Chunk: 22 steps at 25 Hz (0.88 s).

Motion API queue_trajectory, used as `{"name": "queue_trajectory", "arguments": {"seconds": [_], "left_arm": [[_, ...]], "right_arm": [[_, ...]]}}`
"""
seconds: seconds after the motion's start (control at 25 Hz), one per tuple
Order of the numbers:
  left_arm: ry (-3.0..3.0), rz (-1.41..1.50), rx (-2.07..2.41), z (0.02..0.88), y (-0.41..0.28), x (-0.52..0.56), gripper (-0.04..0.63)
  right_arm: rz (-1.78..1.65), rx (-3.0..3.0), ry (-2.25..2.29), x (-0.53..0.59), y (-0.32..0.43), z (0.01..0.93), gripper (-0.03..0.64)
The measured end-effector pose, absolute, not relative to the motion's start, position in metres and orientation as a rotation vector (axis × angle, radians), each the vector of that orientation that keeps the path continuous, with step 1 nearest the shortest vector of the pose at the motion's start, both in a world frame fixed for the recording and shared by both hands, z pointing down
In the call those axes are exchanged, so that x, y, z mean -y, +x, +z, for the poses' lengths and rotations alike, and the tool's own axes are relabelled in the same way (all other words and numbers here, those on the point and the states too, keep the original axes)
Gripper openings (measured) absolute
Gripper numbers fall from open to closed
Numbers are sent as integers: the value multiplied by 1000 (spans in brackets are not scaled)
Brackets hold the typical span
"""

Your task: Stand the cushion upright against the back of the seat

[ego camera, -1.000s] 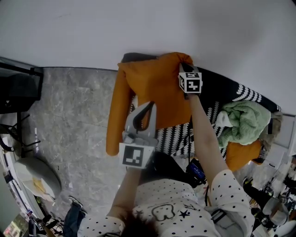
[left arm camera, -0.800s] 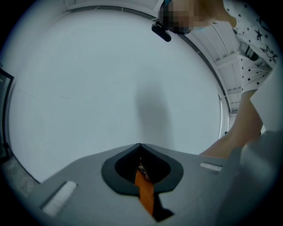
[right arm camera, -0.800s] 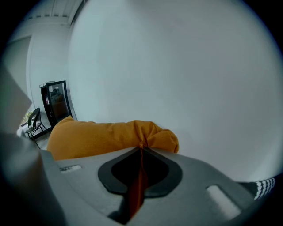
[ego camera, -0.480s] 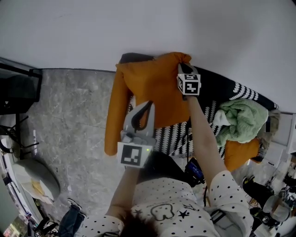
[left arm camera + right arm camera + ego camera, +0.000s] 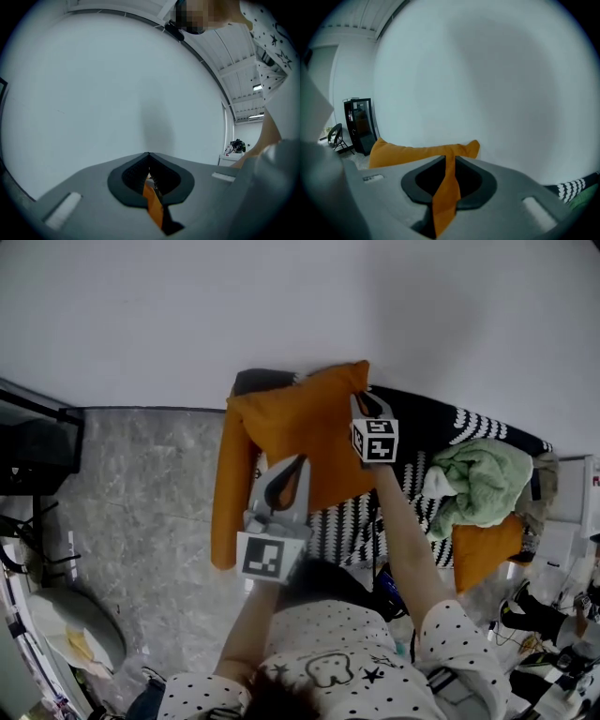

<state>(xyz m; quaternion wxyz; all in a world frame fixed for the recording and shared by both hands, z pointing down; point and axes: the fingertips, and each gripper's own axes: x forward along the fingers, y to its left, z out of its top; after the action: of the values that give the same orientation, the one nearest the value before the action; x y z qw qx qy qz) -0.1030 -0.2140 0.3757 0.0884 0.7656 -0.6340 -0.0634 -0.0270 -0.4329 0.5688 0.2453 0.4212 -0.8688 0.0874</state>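
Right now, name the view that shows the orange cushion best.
Head view: nearly the whole cushion shows. The right gripper view gives its top edge and a fold in the right gripper, whose jaws have just been opening. The left gripper view gives only a sliver in the left gripper.

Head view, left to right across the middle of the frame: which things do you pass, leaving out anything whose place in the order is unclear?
black cabinet → orange cushion → green blanket
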Motion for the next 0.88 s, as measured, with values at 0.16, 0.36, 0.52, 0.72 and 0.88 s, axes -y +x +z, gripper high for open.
{"name": "queue_trajectory", "arguments": {"seconds": [0.16, 0.36, 0.52, 0.72, 0.88], "left_arm": [[2303, -208, 1888, 360, -96, 212, -9], [2341, -210, 1865, 347, -88, 203, -9], [2354, -192, 1850, 341, -86, 192, -9], [2370, -172, 1823, 340, -79, 183, -9], [2367, -172, 1788, 339, -75, 178, -9]], "right_arm": [[268, 2437, 1205, 409, -20, 539, 3], [291, 2554, 1254, 369, -17, 495, -3], [250, 2603, 1242, 340, -13, 466, -3], [244, 2640, 1251, 309, 3, 444, -3], [223, 2679, 1257, 291, 11, 422, -3]]}}
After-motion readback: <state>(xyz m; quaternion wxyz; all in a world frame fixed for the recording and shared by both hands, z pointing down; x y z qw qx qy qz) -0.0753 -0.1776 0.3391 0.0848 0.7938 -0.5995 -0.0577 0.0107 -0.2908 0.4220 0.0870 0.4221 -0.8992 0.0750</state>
